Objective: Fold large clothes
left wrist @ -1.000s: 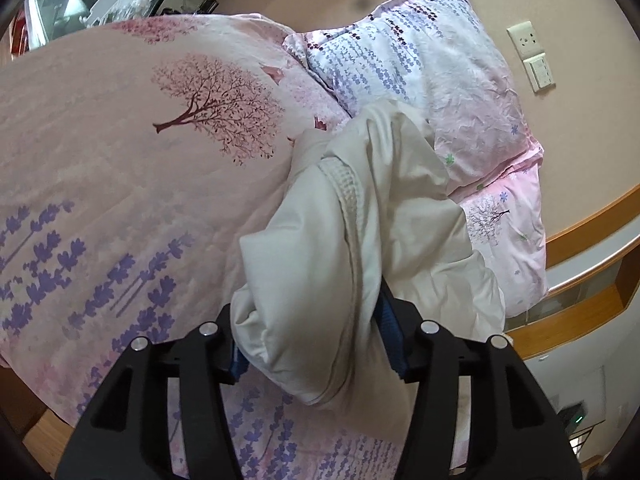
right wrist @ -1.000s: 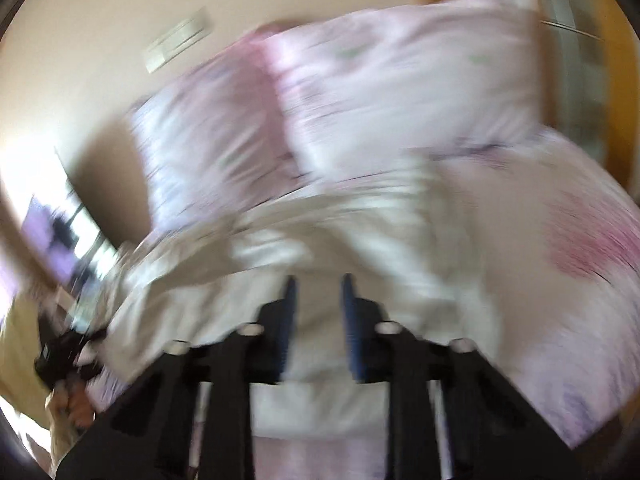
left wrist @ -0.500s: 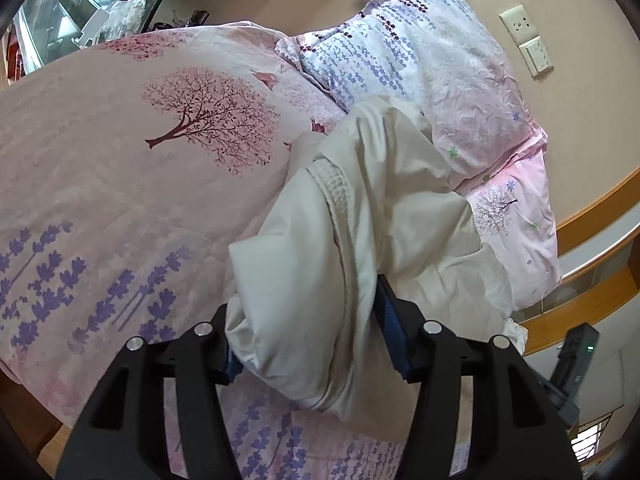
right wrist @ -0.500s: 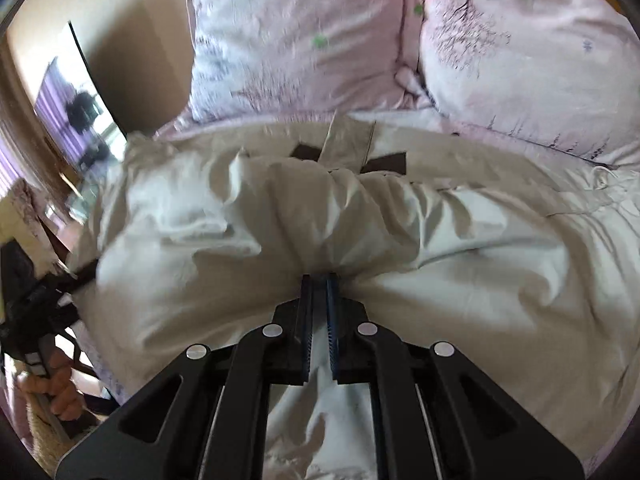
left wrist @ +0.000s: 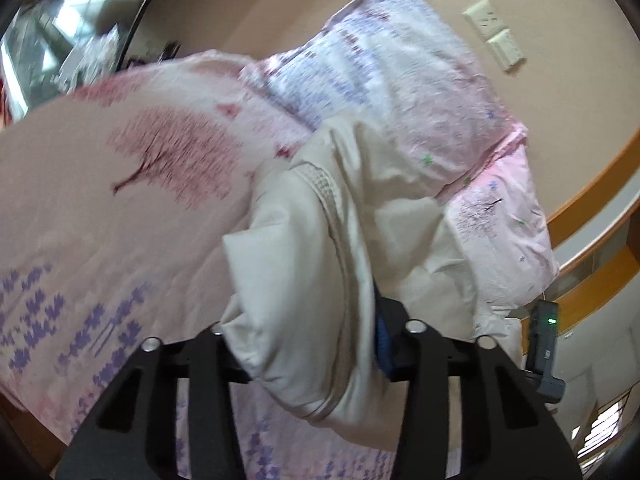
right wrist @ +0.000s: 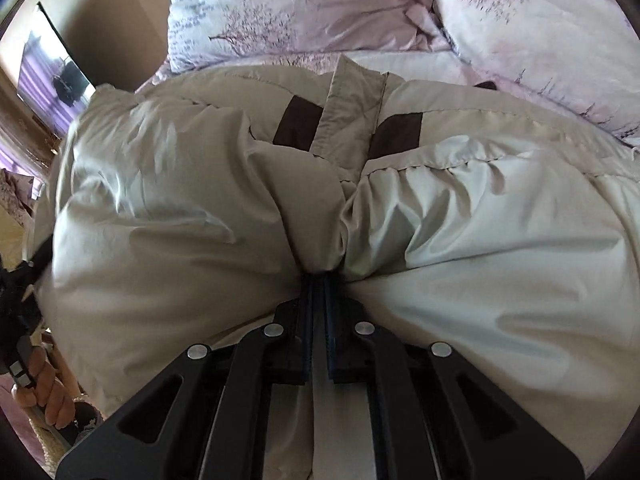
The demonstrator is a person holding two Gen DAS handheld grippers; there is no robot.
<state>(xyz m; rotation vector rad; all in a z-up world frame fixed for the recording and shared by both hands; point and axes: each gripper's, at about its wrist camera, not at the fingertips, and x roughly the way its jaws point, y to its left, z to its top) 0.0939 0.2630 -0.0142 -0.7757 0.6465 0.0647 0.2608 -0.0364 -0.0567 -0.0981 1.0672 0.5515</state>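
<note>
My right tool (right wrist: 318, 280) is pressed nearly together, pinching a gathered fold of the cream jacket (right wrist: 208, 216) at its middle, so the bulk hangs off one point. My left tool (left wrist: 308, 340) is closing on a thick bunch of its edge to bear the weight. The jacket sits near the head edge of the bed (left wrist: 80, 200), against the pillows (left wrist: 384, 80).

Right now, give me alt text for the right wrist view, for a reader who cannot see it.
The right claw, shut, pinches a gathered fold of a puffy cream jacket lying on a bed. The jacket's collar, with two dark brown patches, points toward two pink floral pillows. At the left edge, a hand grips the other device's handle.
</note>
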